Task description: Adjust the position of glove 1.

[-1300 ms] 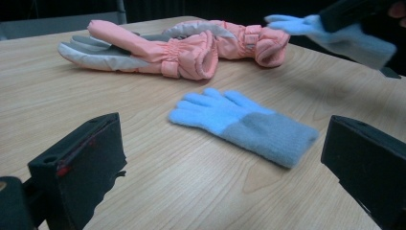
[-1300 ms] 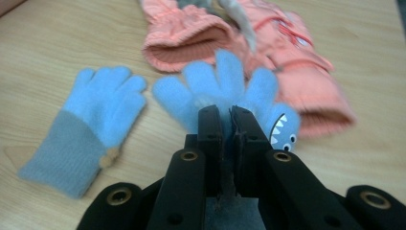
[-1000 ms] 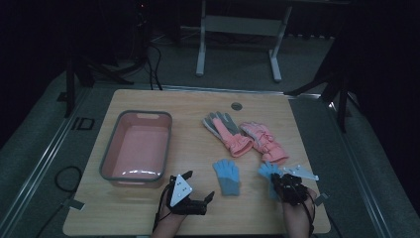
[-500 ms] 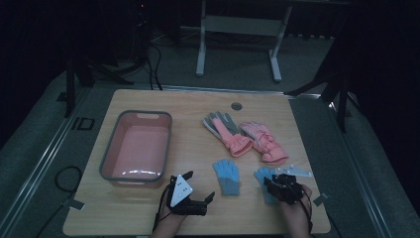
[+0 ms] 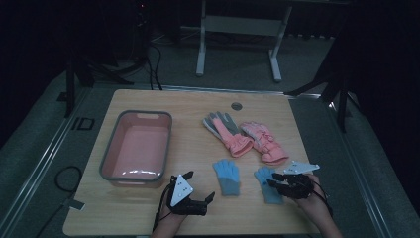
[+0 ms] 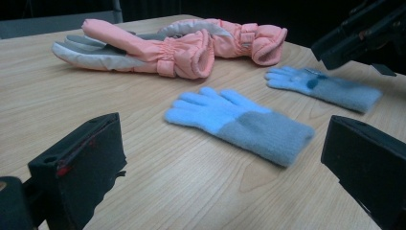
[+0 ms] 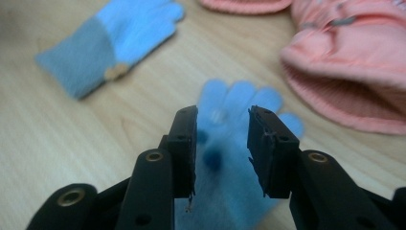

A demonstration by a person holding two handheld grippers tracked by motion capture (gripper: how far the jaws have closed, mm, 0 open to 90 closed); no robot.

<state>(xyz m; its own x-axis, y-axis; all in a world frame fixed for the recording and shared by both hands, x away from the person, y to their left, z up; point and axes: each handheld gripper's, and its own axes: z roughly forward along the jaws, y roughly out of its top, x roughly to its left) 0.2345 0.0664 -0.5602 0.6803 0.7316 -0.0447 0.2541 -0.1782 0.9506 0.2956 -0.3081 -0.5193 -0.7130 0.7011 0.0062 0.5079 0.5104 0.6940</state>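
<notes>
Two blue knit gloves lie near the table's front edge. The left one (image 5: 227, 176) (image 6: 239, 117) (image 7: 103, 40) lies flat, fingers away from me. My right gripper (image 5: 273, 179) (image 7: 222, 124) hovers just over the right blue glove (image 5: 262, 176) (image 6: 325, 86) (image 7: 230, 98), jaws a narrow gap apart with nothing between them. My left gripper (image 5: 202, 187) (image 6: 220, 143) sits low at the front, jaws wide open, facing the left blue glove from a short way off. Behind lie a pink glove with a grey palm (image 5: 225, 131) (image 6: 139, 52) and a second pink glove (image 5: 265, 141) (image 6: 249, 36) (image 7: 349, 72).
A pink tub (image 5: 110, 163) with a grey rim stands at the left of the wooden table (image 5: 193, 106). A round cable hole (image 5: 236, 106) sits near the far edge. The other hand's gripper (image 6: 359, 33) shows at the upper right of the left gripper view.
My right gripper has shifted a little over the right blue glove. The left gripper and all the gloves stay where they were.
</notes>
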